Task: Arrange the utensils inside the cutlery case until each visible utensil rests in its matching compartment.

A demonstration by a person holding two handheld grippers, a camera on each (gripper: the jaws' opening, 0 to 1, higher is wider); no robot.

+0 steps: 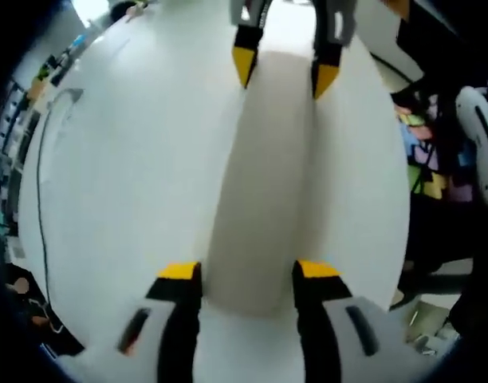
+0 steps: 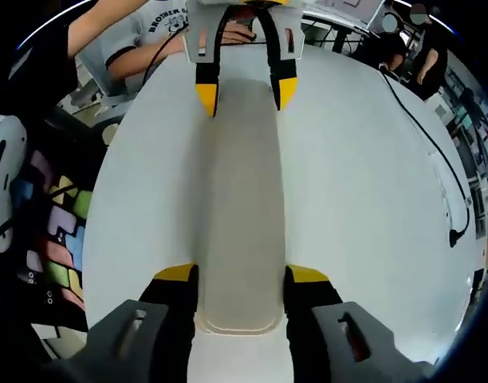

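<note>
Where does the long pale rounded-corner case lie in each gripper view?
Left gripper view: the long pale rounded-corner case runs up the centre, bottom jaws to right gripper.
Right gripper view: centre again, up to the left gripper.
Shared landmark: thin black cable, left edge, then right.

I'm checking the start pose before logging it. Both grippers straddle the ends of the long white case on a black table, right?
Not quite: the table is white, not black, as the right gripper view shows. The rest holds: the left gripper and the right gripper straddle opposite ends of the long white case.
</note>
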